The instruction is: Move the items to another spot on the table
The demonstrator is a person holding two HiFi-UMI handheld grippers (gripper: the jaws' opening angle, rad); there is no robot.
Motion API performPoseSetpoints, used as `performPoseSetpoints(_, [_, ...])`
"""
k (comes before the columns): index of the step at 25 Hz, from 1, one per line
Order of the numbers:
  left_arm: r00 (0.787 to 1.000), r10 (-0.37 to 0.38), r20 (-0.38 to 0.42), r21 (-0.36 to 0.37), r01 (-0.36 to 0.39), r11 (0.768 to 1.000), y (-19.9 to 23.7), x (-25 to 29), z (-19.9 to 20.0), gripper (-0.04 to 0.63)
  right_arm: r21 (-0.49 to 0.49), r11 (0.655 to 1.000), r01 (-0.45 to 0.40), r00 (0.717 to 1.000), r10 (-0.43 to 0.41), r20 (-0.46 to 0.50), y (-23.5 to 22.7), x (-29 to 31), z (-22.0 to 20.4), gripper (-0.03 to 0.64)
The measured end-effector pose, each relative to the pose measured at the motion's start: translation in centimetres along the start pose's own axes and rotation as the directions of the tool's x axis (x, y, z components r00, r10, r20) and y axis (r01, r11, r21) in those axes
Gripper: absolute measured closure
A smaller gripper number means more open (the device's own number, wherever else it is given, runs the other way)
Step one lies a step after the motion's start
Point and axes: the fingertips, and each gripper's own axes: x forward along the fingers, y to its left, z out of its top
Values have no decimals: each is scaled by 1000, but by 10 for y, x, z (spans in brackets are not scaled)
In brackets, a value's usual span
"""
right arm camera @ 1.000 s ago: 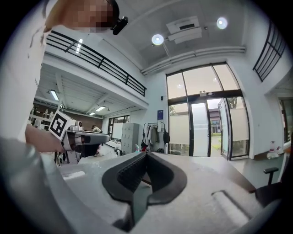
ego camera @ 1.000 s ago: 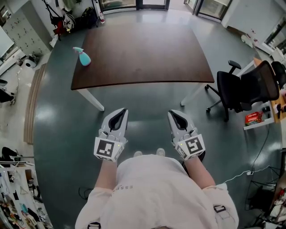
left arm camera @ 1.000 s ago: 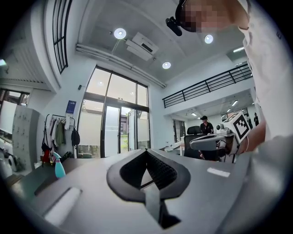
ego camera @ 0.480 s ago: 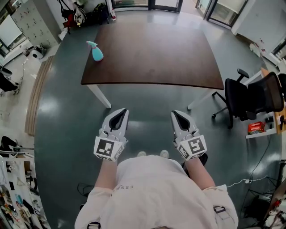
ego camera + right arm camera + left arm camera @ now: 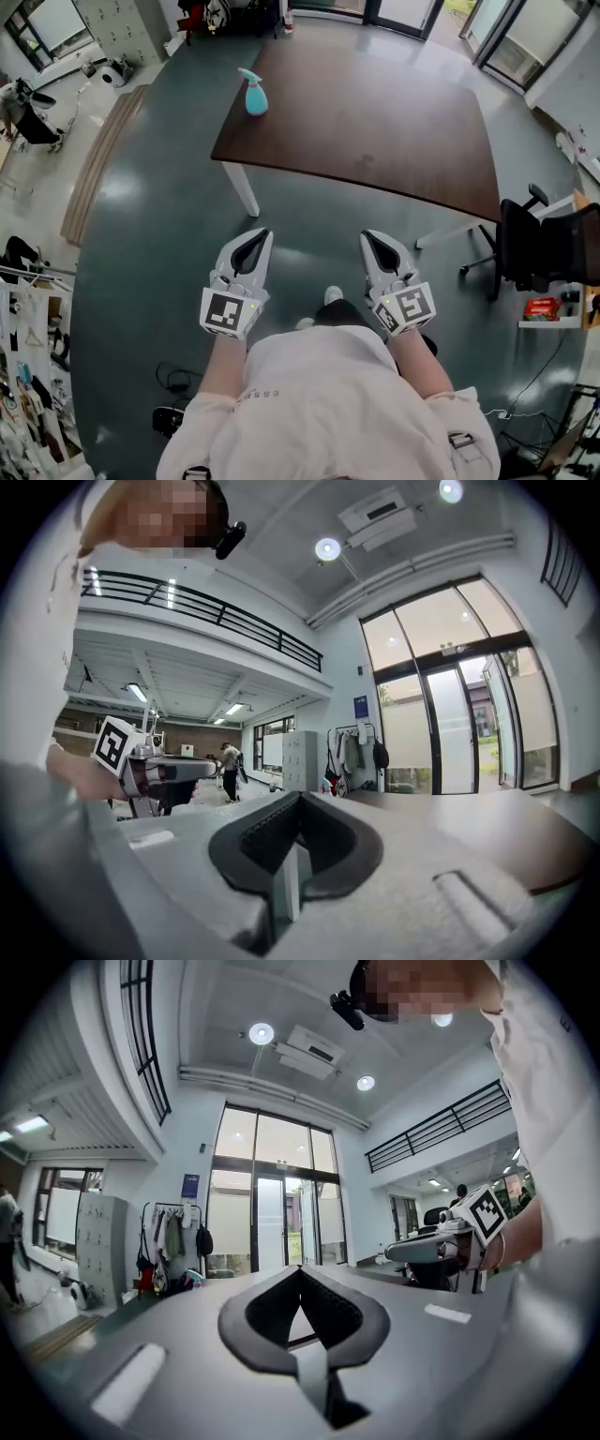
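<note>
Spray bottle (image 5: 251,92), pale blue, sits on the table (image 5: 375,122) by its far left corner, well apart from both grippers. The left gripper (image 5: 255,242) and right gripper (image 5: 375,246) are held side by side short of the table's near edge, over the floor (image 5: 150,234). Each has its jaws closed together with nothing between them.
</note>
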Motion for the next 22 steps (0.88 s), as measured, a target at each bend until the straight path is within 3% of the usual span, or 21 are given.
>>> performPoseSetpoints(5, [996,93,-6,-89,-94,992,37,-6,-8,578,1,997,-83,997,83,-12,8,38,-3,626])
performPoseSetpoints(14, [973,227,-37,-75,-229,971,108,29,-16,578,21,978,-208,978,209,-17,-16,139,-3,626])
performPoseSetpoints(22, [958,284,-44,-88,-287,954,179,108,-14,578,31,968,-247,968,248,-26,-80,240,1,626])
